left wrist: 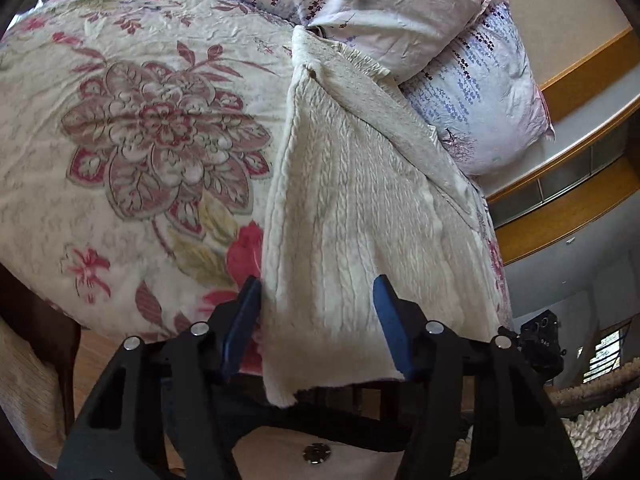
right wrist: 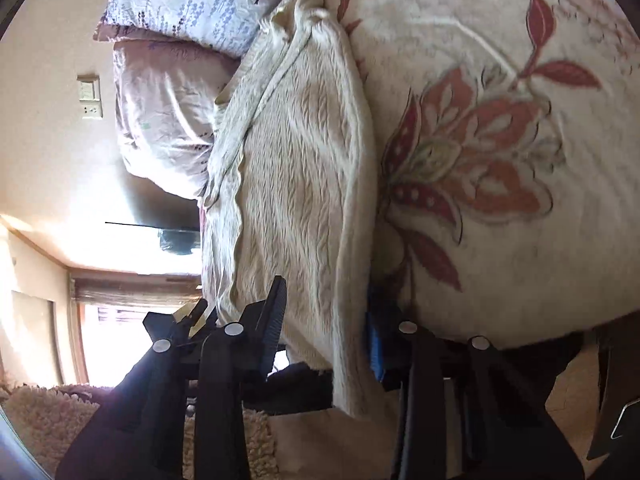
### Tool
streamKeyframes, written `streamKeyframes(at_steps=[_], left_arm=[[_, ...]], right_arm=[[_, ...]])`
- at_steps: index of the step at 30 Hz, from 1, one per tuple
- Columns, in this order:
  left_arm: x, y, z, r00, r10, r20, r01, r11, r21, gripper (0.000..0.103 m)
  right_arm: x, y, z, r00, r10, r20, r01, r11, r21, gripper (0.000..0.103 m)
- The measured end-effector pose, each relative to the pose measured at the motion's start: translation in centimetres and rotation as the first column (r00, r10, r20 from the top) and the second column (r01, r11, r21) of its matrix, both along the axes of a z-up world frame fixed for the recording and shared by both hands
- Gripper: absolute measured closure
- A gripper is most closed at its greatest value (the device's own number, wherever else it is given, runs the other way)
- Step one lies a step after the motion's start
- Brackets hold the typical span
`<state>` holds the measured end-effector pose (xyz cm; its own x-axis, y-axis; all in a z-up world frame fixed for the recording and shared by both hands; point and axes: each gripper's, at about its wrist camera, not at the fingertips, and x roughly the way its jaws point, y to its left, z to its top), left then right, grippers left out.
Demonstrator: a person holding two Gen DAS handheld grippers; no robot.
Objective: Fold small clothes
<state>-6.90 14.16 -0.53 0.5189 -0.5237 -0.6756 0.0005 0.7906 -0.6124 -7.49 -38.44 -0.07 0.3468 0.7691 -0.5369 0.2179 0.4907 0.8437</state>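
Observation:
A cream cable-knit garment [left wrist: 344, 200] lies stretched along the floral bedspread [left wrist: 140, 128], its near end hanging over the bed's edge. My left gripper [left wrist: 318, 292] is open, its blue fingers [left wrist: 244, 316] on either side of the garment's near hem, not closed on it. In the right wrist view the same garment [right wrist: 296, 184] runs away from the camera over the bedspread [right wrist: 500, 140]. My right gripper [right wrist: 326, 300] is open, its jaws straddling the garment's near end, with one blue finger [right wrist: 376, 344] partly hidden behind the cloth.
Two pale floral pillows [left wrist: 476, 92] lie at the garment's far end, also in the right wrist view [right wrist: 176, 92]. A shaggy rug [right wrist: 48, 420] covers the floor below the bed. A wooden wall shelf [left wrist: 568, 200] runs on the right.

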Motion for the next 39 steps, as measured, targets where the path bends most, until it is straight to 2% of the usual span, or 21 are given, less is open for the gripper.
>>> streamKeyframes(at_steps=[4,6,8,9,11,14,23,31,36,39], left_arm=[[-1.1,-0.4,-0.3,1.000,0.014,-0.008,-0.014,0.999,-0.042,0.055],[-1.1,-0.8,-0.7,1.000,-0.001,-0.029,0.000,0.999,-0.047,0.069],[-1.0,-1.0,-1.2,0.998,-0.008,-0.061,0.007,1.000,-0.027,0.096],[-1.0,-0.8,-1.5,0.998,0.005,-0.070,-0.007,0.999,-0.032,0.097],[-0.9,-0.2,-1.6,0.997,0.025,-0.079,-0.031,0.997,-0.067,0.098],[-0.7,-0.1,-1.3,0.997,0.012,-0.073,-0.017,0.997,-0.073,0.098],[1.3,0.8,2.7,0.998,0.008,0.066,0.000,0.991,-0.132,0.098],[4.4,0.3,6.2,0.985,0.009,0.173,0.024,0.982,-0.187,0.099],[7.4,-0.4,8.2,0.972,-0.011,0.233,0.057,0.979,-0.194,0.099],[9.5,-0.3,8.9,0.965,0.013,0.260,0.043,0.978,-0.206,0.098]], right_arm=[[-0.5,1.2,-0.3,1.000,0.030,-0.003,-0.030,0.999,0.037,0.072],[-0.4,1.5,-0.4,0.999,0.046,-0.002,-0.046,0.998,0.044,0.074],[-0.5,1.9,-0.4,0.998,0.070,0.004,-0.070,0.997,0.024,0.085],[-0.5,2.2,-0.4,0.997,0.083,0.009,-0.083,0.997,0.009,0.093],[-0.5,2.4,-0.3,0.997,0.078,0.025,-0.078,0.997,-0.003,0.096],[-0.5,2.4,0.2,0.997,0.064,0.051,-0.064,0.998,-0.002,0.096],[1.1,1.1,3.3,0.983,-0.012,0.185,0.007,1.000,0.029,0.097],[4.4,1.4,6.5,0.946,-0.080,0.314,0.046,0.993,0.113,0.097],[7.7,2.1,8.8,0.914,-0.082,0.397,0.024,0.989,0.147,0.097],[10.0,1.9,9.8,0.896,-0.098,0.432,0.034,0.988,0.154,0.097]])
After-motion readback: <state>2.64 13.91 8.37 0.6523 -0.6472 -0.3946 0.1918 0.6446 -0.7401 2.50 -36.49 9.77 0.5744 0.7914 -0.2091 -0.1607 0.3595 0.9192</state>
